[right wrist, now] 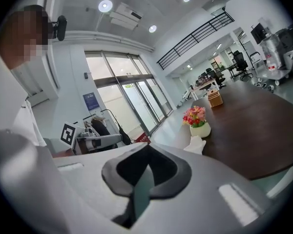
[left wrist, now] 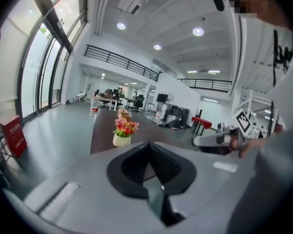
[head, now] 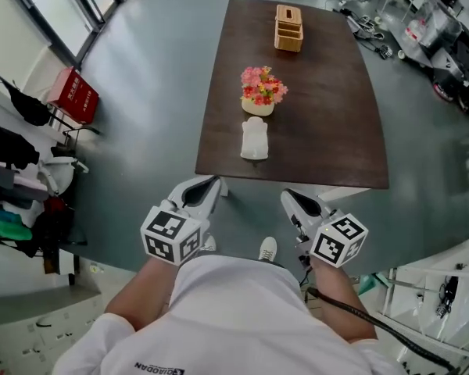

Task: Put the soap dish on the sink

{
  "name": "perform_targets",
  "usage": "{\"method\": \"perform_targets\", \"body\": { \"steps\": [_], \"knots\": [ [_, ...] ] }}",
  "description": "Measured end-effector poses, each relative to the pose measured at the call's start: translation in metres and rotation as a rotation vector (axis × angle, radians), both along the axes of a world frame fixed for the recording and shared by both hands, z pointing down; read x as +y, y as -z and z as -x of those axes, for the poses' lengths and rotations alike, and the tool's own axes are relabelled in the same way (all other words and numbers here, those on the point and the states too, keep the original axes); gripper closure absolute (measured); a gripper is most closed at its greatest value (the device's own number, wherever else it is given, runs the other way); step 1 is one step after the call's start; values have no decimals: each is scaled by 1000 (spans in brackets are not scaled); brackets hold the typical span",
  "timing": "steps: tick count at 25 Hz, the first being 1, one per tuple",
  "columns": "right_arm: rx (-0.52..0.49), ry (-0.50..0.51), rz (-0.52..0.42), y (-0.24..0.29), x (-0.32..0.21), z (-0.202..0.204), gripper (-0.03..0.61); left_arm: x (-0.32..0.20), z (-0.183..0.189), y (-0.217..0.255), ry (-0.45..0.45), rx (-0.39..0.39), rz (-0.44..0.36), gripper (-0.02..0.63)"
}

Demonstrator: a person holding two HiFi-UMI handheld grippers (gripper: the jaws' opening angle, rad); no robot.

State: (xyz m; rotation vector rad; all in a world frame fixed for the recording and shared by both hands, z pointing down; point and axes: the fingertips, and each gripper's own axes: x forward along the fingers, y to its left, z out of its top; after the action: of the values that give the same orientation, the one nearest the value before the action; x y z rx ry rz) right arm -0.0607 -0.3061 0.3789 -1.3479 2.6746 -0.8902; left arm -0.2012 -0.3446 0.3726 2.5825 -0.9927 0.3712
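Near: left gripper [head: 212, 183] and right gripper [head: 290, 197] are held side by side in front of the body, well apart from each other. Both point toward the surface [head: 328, 123]. The jaws of each are seen pressed together, with nothing between them. White plastic shells and dark ribbed pads are noted. A strip of smooth grey floor [head: 148, 139] is left between the tips and the near edge of the surface.

Surface: dark brown, matt, long. The near edge is straight, and the sides look slightly bowed.

Soap dish [head: 254, 140]: white, smooth, a rounded oblong. It is set just inside the near edge, left of centre, and untouched by either gripper.

Flower pot [head: 259, 93]: set just behind the dish. It is a cream round bowl with pink and red blooms.

Wooden box [head: 288, 28]: at the far end, pale and tiered.

These three are lined up along the left-centre, so bare surface is left along the right half.

Wide open floor is seen left of the surface, bounded by a red box [head: 74, 94] and hanging clothes. The far right is crowded with equipment.
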Motion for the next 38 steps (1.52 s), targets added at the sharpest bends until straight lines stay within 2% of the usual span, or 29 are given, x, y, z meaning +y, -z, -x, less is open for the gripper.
{"method": "perform_targets", "body": {
  "steps": [5, 8, 13, 25, 38],
  "knots": [
    [46, -56, -12, 1, -1, 11, 577, -1, 18, -13, -26, 24, 39, 609],
    [61, -94, 16, -7, -2, 13, 577, -4, 22, -15, -30, 55, 75, 609],
    [74, -131, 21, -7, -1, 20, 577, -7, 30, -10, -76, 46, 58, 609],
    [110, -169, 41, -7, -1, 27, 577, -10, 36, -15, -125, 55, 69, 609],
    [164, -162, 42, -1, -3, 27, 577, -15, 38, -16, -110, 90, 74, 609]
  ]
}}
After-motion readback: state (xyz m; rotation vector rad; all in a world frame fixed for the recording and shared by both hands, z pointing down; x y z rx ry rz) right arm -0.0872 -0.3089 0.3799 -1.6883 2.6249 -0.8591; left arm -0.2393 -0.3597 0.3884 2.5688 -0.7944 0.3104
